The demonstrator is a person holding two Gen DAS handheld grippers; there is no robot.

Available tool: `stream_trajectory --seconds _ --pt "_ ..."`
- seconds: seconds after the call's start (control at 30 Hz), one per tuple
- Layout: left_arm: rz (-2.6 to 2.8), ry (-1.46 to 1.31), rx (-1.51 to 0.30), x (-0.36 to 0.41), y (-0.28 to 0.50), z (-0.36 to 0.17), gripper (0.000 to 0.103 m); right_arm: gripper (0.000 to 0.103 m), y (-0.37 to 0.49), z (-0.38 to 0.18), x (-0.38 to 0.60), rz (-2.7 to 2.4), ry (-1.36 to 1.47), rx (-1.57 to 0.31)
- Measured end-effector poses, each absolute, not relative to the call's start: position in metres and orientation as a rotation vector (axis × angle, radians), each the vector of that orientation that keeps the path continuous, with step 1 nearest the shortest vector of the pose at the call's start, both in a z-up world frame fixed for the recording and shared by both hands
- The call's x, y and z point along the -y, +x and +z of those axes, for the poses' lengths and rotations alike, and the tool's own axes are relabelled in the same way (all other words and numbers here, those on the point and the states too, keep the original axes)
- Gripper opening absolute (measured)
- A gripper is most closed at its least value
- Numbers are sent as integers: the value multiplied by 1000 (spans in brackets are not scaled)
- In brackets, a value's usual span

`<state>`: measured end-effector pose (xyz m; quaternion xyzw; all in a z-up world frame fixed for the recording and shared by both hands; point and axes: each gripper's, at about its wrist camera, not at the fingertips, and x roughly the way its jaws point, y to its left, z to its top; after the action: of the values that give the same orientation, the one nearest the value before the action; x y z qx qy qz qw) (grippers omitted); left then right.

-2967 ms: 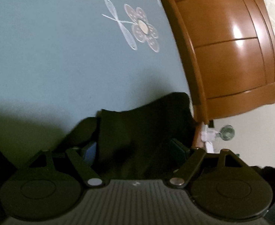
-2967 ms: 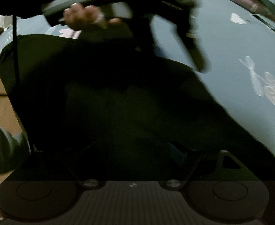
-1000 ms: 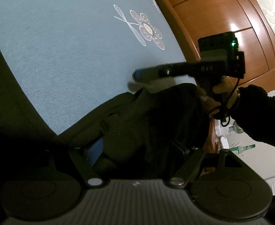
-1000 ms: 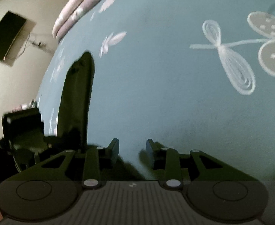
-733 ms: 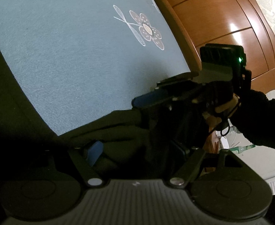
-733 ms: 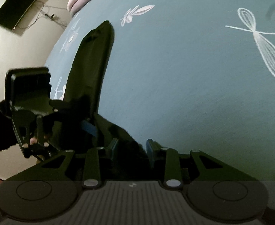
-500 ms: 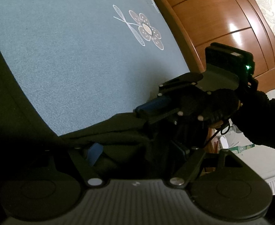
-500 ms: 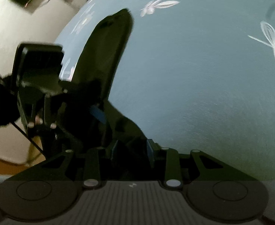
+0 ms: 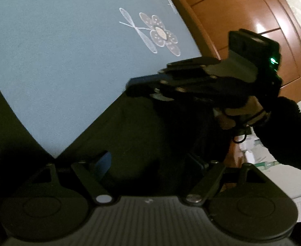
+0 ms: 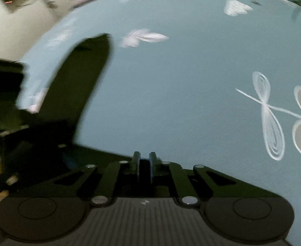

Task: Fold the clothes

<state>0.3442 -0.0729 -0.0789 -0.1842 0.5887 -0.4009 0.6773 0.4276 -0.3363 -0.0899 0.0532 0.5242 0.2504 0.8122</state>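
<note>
Cloth [image 9: 142, 135] fills the lower half of my left view, dark, lying on the blue sheet [image 9: 68, 51] and running off to the left edge. In the right view a long dark strip of it [image 10: 84, 78] stretches away up the sheet, its long axis pointing away from me towards the far end of the bed.

My left gripper [image 9: 150, 164] stands with fingers spread wide, cloth lying in the gap between them; whether the pads touch it I cannot tell, it is too dark there. My right gripper [image 10: 144, 164] has its fingers drawn nearly together, a dark sliver between them. In the left view that same tool [image 9: 142, 86] reaches in from the right with its tips right at the cloth's upper edge, so I judge it has a pinch of the edge, though the pinch itself is black on black.

What the next move turns on: the cloth edge runs between my two tools, the right one at the end nearer the wooden footboard [image 9: 253, 20], the left one nearer the middle, and the long strip lies off to the left of both. The right hand looks the nearer one to carry that edge over. How many folds the cloth already has, I cannot make out.
</note>
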Motion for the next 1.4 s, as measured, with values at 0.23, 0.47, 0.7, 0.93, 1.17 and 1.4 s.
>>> stream_trajectory --seconds 0.23,0.47,0.7,0.93,1.17,1.4 --pt "-924 -324 -1255 73 343 -62 71 18 402 -52 371 421 256 -1040" --pt "-1097 -105 -1225 106 321 -40 68 24 352 -20 385 346 303 -1042" --pt "-1228 78 -1207 130 297 -22 69 29 336 -12 399 233 358 -984" --pt "-1247 125 -1261 124 268 -19 72 37 330 -14 409 137 391 -950" --pt "-1263 -16 -1287 134 261 -18 72 42 331 -33 401 62 372 -974" --pt "-1147 -321 -1247 126 282 -11 72 42 307 -53 382 49 310 -1050"
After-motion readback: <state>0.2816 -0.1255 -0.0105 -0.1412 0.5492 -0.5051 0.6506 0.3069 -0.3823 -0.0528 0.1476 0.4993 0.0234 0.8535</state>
